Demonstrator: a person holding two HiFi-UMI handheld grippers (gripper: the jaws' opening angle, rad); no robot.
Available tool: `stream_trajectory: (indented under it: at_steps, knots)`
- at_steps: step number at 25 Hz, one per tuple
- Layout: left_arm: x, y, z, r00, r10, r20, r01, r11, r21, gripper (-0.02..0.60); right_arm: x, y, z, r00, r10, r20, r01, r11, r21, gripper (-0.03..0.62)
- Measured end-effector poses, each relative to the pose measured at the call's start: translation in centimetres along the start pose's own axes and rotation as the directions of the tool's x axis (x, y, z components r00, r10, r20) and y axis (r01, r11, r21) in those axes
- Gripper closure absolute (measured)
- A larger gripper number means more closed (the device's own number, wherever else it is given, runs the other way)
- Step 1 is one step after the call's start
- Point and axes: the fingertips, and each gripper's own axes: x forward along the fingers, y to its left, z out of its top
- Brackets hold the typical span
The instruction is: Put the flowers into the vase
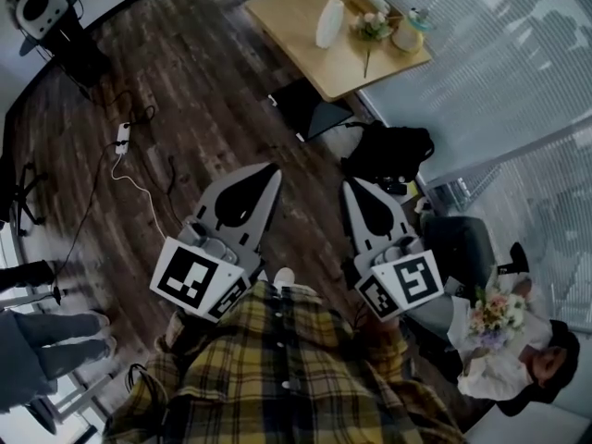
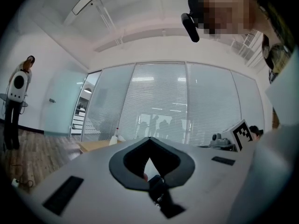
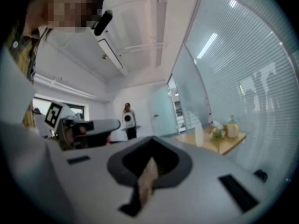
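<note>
Both are held level — left tool [image 1: 271, 172] and right tool [image 1: 351, 188], jaws closed, nothing gripped. The flowers [image 1: 373, 28] and vase [image 1: 329, 23] are seen on the counter [image 1: 305, 58].

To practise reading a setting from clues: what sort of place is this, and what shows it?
Probably an office or meeting area: glass walls with slatted blinds, a wood-plank floor, and a small wooden table bearing a white vase and flowers.
</note>
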Motion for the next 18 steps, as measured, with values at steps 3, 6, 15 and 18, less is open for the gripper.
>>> stream_trajectory:
  at_steps: [3,6,15,18]
  knots:
    - [0.5,2.5,0.2,1.0,0.004,-0.002,-0.004,1.0,-0.004,0.574,2.4,-0.3,0.1,1.0,-0.005,-0.005,0.005,1.0,0.0,0.582]
    - [1.7,5.5,0.7,1.0,0.0,0.001,0.0,1.0,-0.01,0.574,5.3,-1.0,0.5,1.0,-0.019,-0.008,0.019,1.0,-0.004,0.582]
    - [6.6,15.9,2.4,0.999,-0.039,-0.032,0.039,0.999,-0.011,0.574,15.7,-3.2,1.8,0.996,-0.087,-0.013,0.087,0.996,0.014,0.582]
    - [7.7,19.1,2.4,0.997,-0.056,-0.043,0.055,0.998,-0.019,0.573,18.5,-4.1,2.2,0.993,-0.119,-0.005,0.119,0.993,0.022,0.582]
